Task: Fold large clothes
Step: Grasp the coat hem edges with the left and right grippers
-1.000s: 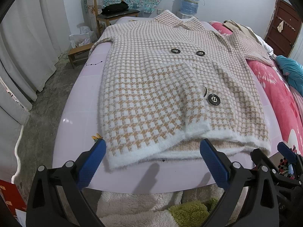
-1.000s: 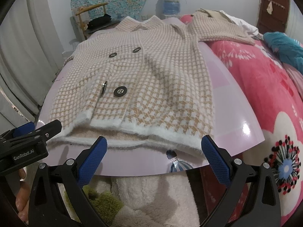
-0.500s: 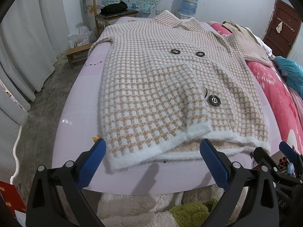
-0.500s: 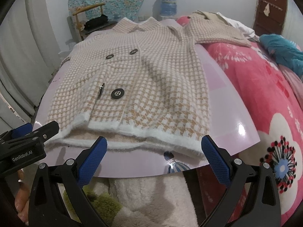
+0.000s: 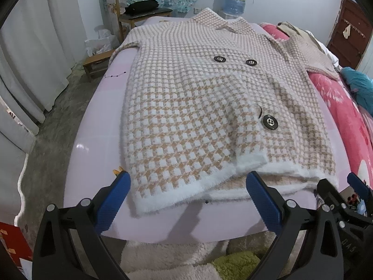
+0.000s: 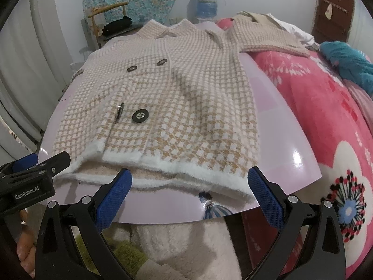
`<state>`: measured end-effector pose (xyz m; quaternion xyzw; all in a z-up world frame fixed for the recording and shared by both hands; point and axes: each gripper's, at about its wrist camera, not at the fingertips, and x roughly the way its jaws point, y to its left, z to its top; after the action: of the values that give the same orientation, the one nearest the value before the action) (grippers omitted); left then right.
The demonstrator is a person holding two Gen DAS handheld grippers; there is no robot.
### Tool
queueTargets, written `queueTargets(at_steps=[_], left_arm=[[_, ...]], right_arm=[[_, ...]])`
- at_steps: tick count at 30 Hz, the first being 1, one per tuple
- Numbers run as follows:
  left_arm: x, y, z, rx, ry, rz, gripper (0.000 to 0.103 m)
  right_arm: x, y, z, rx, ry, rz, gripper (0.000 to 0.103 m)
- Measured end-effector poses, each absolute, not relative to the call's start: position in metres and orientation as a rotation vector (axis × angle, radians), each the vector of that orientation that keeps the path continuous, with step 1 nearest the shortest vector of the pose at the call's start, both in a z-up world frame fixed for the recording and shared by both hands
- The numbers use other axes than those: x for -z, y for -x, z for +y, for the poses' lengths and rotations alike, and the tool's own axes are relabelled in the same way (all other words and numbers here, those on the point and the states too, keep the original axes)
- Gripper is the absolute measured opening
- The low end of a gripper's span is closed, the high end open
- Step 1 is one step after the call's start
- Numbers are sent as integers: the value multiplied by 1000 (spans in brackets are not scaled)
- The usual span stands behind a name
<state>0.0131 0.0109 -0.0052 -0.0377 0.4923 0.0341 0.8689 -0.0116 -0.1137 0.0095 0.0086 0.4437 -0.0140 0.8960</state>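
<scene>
1. Left wrist view: the left gripper (image 5: 186, 200) hangs just short of the near hem of the houndstooth knit coat (image 5: 209, 107), its blue pads spread wide with nothing between them. The coat lies face up and buttoned on the pink table (image 5: 98, 126), collar at the far end. The hem is layered, the front panel lying over a back layer that juts out nearer the table edge. A closing grip here could catch only the top layer, so the fold would drag the layers apart. The fuzzy white trim looks slippery and may pull free.

2. Right wrist view: the right gripper (image 6: 190, 192) is equally wide apart and empty, hovering at the hem's right portion. One sleeve (image 6: 268, 37) trails off the table onto the pink floral blanket (image 6: 326, 121); folding before tucking it in would likely leave it hanging out or snagging. The large button (image 6: 140, 116) and the one turned on edge beside it (image 6: 120, 113) could bunch the knit. The left gripper's body (image 6: 35, 175) sits close by, so the two tools might collide if they converge.
</scene>
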Motion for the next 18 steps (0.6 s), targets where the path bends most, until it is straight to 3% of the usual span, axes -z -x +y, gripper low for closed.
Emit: queueTargets(at_steps=[9, 18], left_arm=[[16, -51, 29, -120, 3, 1031, 97], [46, -101, 50, -157, -22, 1092, 97]], right_arm=[[-5, -12, -158, 97, -73, 908, 96], [30, -59, -186, 63, -151, 1013, 96]])
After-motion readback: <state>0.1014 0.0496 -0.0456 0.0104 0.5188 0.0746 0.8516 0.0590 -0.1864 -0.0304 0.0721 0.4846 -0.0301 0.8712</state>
